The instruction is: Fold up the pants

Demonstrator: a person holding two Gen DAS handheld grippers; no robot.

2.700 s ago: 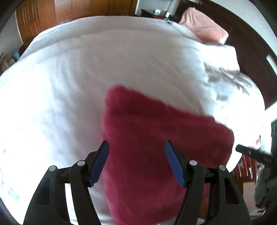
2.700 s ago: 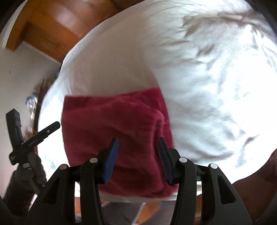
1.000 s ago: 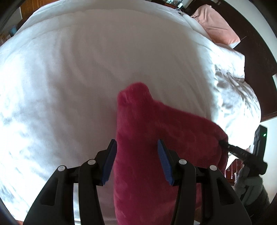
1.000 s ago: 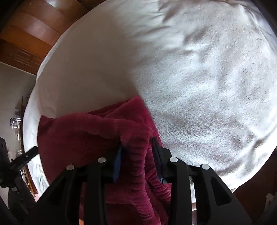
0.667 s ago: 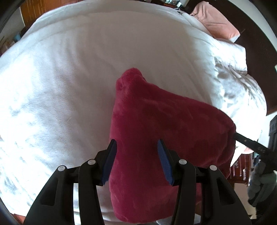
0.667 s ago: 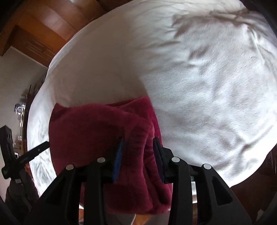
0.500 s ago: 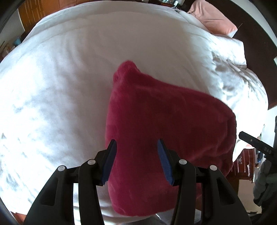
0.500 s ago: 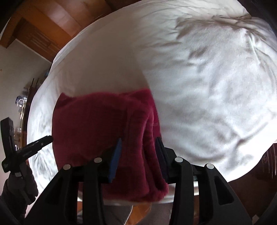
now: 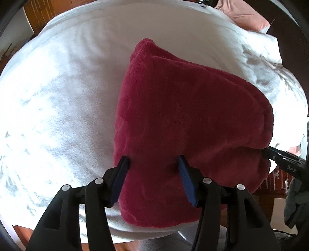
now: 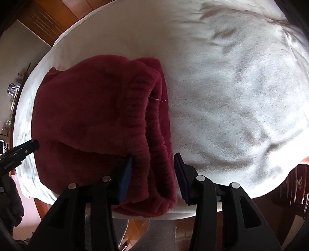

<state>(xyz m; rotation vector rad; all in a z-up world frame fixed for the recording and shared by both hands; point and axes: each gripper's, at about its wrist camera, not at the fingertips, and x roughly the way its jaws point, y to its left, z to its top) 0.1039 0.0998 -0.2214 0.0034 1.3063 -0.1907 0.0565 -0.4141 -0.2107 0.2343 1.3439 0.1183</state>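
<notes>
The dark red fleece pants (image 9: 183, 106) lie folded in a thick stack near the front edge of the white bed. My left gripper (image 9: 152, 160) hovers over the stack's near left corner. Its jaws are opening, with fabric between them but no pinch. In the right wrist view the ribbed waistband side of the pants (image 10: 150, 115) runs between the fingers of my right gripper (image 10: 152, 158). These jaws are opening too, and the right pad stands just clear of the cloth. Each view shows the other gripper's tip at the stack's far side (image 9: 280, 158) (image 10: 19, 150).
A white blanket (image 9: 58, 96) covers the bed, rumpled towards the headboard (image 10: 251, 48). A pink pillow (image 9: 243, 13) lies at the far end. Wooden wardrobe doors (image 10: 48, 17) stand beyond the bed. A gloved hand (image 9: 295, 204) holds the other gripper. Wooden floor shows below the bed edge.
A second ago both grippers pinched raised folds of the pants. The fabric has since dropped flat into a folded stack, both pairs of jaws have widened, and both grippers have drawn back towards the bed's near edge.
</notes>
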